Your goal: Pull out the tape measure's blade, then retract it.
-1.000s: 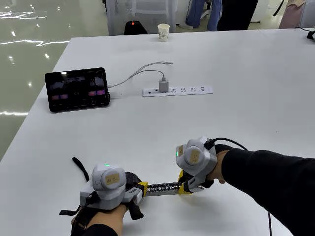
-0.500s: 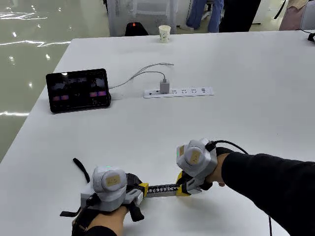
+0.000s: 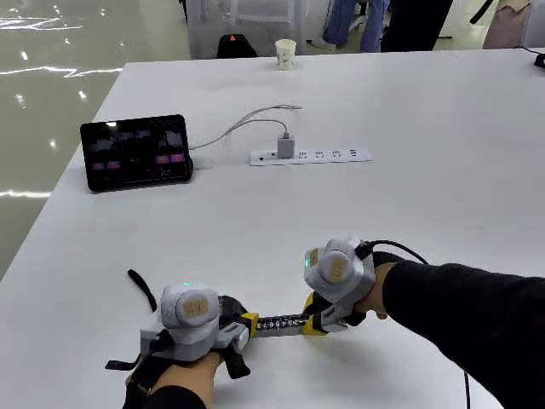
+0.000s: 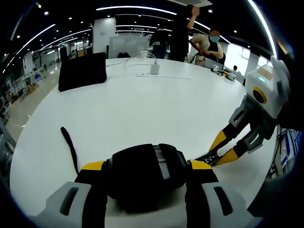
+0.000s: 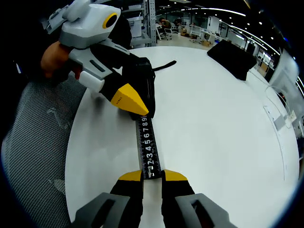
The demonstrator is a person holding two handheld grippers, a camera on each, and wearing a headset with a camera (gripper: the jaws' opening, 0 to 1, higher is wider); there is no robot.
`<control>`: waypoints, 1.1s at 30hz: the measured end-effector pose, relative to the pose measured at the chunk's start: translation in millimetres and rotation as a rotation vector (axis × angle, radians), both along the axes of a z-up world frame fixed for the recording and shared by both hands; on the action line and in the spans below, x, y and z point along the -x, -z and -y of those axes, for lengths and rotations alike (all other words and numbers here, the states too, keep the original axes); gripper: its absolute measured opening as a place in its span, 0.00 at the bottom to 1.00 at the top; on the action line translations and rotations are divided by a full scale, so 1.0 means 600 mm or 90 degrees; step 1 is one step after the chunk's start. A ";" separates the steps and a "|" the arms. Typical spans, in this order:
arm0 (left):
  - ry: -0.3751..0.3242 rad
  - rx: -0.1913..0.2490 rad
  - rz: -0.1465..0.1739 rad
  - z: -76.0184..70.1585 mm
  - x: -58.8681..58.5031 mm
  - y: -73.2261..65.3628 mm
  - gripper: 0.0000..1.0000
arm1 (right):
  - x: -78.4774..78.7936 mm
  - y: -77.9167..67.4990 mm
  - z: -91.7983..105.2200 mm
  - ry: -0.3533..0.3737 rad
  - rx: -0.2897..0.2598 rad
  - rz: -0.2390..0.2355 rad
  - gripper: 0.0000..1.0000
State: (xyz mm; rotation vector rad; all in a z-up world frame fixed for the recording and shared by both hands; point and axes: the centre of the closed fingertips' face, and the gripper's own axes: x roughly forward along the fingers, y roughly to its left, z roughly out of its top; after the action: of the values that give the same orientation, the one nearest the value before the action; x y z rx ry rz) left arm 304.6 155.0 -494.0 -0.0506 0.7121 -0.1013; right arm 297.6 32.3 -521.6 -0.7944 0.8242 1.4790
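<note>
Head view: one black rounded tape measure case [image 3: 228, 309] rests on the white table [image 3: 426, 128], clamped between the left gripper's [image 3: 245, 325] jaws. Right gripper view adds the table's edge just beside the case. One dark numbered blade [image 5: 147, 142] reaches the right gripper [image 5: 153, 175], whose jaws pinch its tip. Open tabletop lies beyond both grippers.

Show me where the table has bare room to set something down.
Bare: the broad middle between the tablet, the power strip and the tape measure, plus the right side beyond the strip. Crowded: the near edge, where the left gripper and right gripper hold it.
</note>
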 end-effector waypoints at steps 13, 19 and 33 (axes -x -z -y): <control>0.004 0.010 0.002 -0.001 0.001 -0.001 0.61 | 0.003 0.001 -0.012 0.002 -0.013 -0.003 0.11; 0.004 0.010 0.003 -0.001 0.001 0.000 0.61 | 0.003 0.001 -0.016 0.004 -0.019 -0.009 0.11; 0.007 0.013 -0.002 0.001 0.004 -0.001 0.61 | 0.007 0.000 -0.029 0.002 -0.027 -0.007 0.11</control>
State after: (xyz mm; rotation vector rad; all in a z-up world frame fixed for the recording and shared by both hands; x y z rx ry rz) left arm 302.4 154.4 -493.6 -0.0659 0.7147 -0.1196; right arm 293.3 49.9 -521.4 -0.7532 0.7991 1.4953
